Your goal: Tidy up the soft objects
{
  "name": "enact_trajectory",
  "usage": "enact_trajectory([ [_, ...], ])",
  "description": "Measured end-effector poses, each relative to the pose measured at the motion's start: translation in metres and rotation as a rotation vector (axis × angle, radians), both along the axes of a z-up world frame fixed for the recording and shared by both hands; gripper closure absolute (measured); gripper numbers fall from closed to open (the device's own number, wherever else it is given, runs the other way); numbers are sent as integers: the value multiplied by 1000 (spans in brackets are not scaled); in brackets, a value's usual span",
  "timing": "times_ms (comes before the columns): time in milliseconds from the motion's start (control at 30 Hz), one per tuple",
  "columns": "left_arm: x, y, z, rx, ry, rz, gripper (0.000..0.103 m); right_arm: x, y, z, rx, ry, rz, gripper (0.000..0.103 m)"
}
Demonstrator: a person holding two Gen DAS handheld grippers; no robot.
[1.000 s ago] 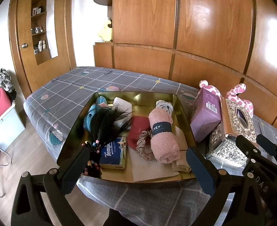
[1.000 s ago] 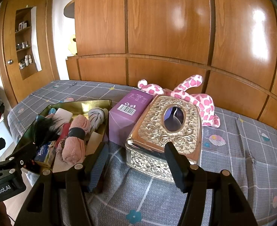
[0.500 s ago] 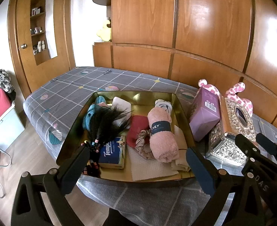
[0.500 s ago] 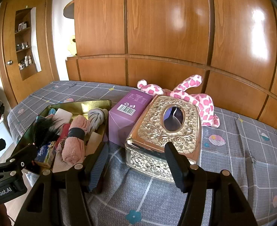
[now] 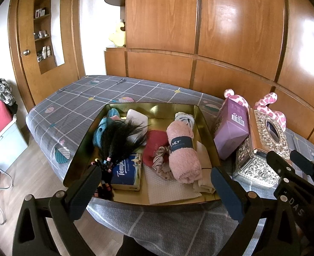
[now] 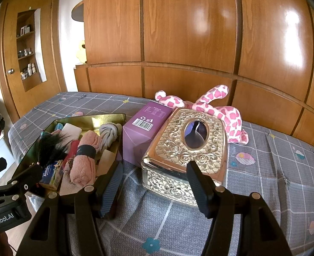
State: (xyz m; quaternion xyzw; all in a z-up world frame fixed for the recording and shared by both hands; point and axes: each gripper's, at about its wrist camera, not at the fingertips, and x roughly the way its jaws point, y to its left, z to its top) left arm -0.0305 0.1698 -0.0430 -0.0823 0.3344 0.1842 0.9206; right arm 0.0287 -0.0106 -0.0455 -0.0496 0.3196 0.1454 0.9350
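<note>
The left gripper [image 5: 154, 188] is wide open and holds nothing; it hangs over the near edge of the gold tray [image 5: 174, 108] on the bed [image 5: 75, 93]. The right gripper [image 6: 154, 186] is open too and empty, just in front of the shiny tissue box [image 6: 184, 151], which sits right of the tray. In the tray lie a pink rolled towel [image 5: 183, 155], a tissue pack [image 5: 126, 172] and black hair [image 5: 116, 138]. Behind the tissue box are a purple box [image 6: 144, 136] and a pink spotted plush toy [image 6: 225, 111].
</note>
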Motion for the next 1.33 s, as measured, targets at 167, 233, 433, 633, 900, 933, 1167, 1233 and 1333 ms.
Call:
enact_trajectory([
  [167,0,0,-1,-1,2,-2,0,0,0,-1,-2,1,-2,40],
  [233,0,0,0,1,1,-2,0,0,0,-1,-2,2,-3,40],
  [433,0,0,-1,3,2,-3,0,0,0,-1,-2,0,-3,40],
  [633,0,1,-1,3,1,-3,0,0,0,-1,-4,1,-3,40],
  [900,1,1,-3,-5,10,-9,0,0,-1,-1,-5,0,-3,40],
  [933,1,1,-3,-9,10,-9,0,1,-1,-1,-5,0,-4,40],
  [1167,1,1,-3,9,-1,-4,0,3,-3,-3,-4,4,-12,40],
  [1233,0,1,-2,16,-10,-3,1,3,-3,-3,-2,3,-17,40],
  [1333,0,2,-1,2,-11,-14,0,2,-6,-1,9,-9,-21,40],
])
